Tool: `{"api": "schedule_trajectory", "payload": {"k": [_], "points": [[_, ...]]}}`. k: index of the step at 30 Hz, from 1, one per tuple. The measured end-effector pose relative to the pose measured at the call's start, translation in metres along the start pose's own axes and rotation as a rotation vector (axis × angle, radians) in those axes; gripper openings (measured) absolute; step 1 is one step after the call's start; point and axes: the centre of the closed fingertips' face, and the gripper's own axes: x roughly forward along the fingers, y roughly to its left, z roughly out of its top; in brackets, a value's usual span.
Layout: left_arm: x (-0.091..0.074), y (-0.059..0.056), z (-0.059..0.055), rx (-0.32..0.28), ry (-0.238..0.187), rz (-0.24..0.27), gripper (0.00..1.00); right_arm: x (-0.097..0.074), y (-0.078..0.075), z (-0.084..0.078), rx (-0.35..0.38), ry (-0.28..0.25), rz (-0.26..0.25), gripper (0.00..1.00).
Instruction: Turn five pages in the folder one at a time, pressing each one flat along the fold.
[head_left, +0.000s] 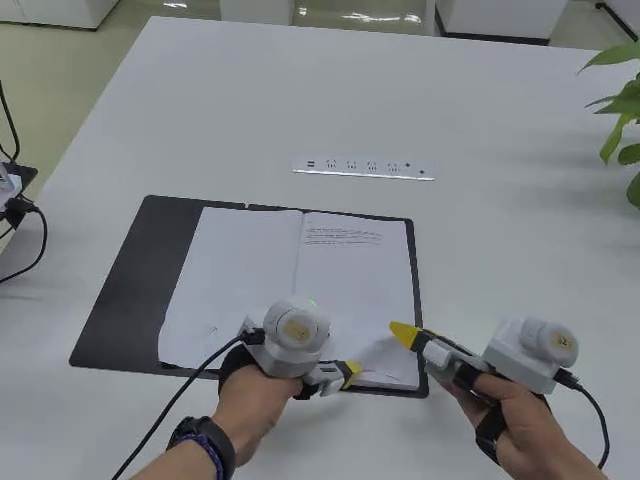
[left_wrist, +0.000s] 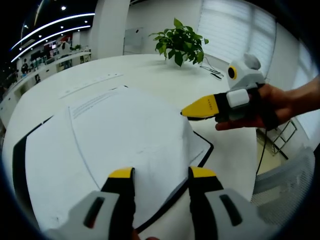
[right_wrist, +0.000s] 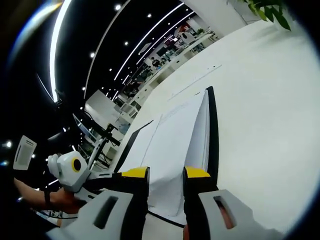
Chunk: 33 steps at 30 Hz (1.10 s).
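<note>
Black-covered, the folder (head_left: 120, 310) lies open and flat on the white worktop (head_left: 480, 150), with a blank left page (head_left: 235, 270) and a right page (head_left: 355, 280) that has a few lines of print near its 12 o'clock edge. The sheets at the right page's 5 o'clock corner look slightly fanned and lifted. The right hand-held gripper (head_left: 405, 334) points at that corner from about 4 o'clock. Its jaws are narrowly parted and hold nothing, and I cannot tell whether its tip touches the paper. The left hand-held gripper (head_left: 348, 372) sits at the folder's 6 o'clock edge near the fold, its jaws wider apart and also empty, with the paper showing through the gap. The main risk, as I judge it, is that the narrow jaws bite into the fanned corner and take two or three sheets at once, which would spoil the one-at-a-time count. A hard pinch or a steep pull could also crease or tear the corner. Nothing appears to pin the folder down, so a drag toward 9 o'clock might slide it across the smooth worktop. A page left unpressed along the fold could spring back. A power strip (head_left: 362, 167) lies well clear at 12 o'clock, and a plant (head_left: 622, 110) stands at 2 o'clock.
</note>
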Motion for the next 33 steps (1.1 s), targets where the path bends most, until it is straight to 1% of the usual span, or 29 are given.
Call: {"api": "schedule_trajectory", "payload": {"k": [3,4,7,11,15,20,24,28,33], "points": [[-0.009,0.004,-0.001,-0.004,-0.005,0.014,0.44,-0.001,0.002,0.001,0.012,-0.013,-0.001,0.18],[-0.012,0.007,-0.002,-0.008,-0.008,0.025,0.45,-0.001,0.002,0.002,0.017,-0.018,-0.001,0.16],[-0.021,0.012,-0.002,-0.028,-0.020,0.042,0.47,-0.001,0.005,0.005,0.037,-0.041,0.007,0.09],[-0.031,0.016,-0.005,-0.041,-0.026,0.059,0.50,0.000,0.008,0.007,0.041,-0.052,0.014,0.06],[-0.042,0.022,-0.008,-0.047,-0.026,0.076,0.53,-0.001,0.011,0.011,0.052,-0.069,0.022,0.01],[-0.056,0.027,-0.007,-0.055,-0.039,0.100,0.55,0.000,0.015,0.011,0.054,-0.068,0.029,0.00],[-0.066,0.029,-0.008,-0.052,-0.045,0.114,0.56,0.000,0.018,0.015,0.066,-0.082,0.036,0.00],[-0.073,0.032,-0.010,-0.054,-0.048,0.129,0.57,0.002,0.020,0.017,0.068,-0.087,0.040,0.00],[-0.081,0.034,-0.011,-0.051,-0.052,0.141,0.59,0.004,0.027,0.024,0.062,-0.098,0.051,0.00]]}}
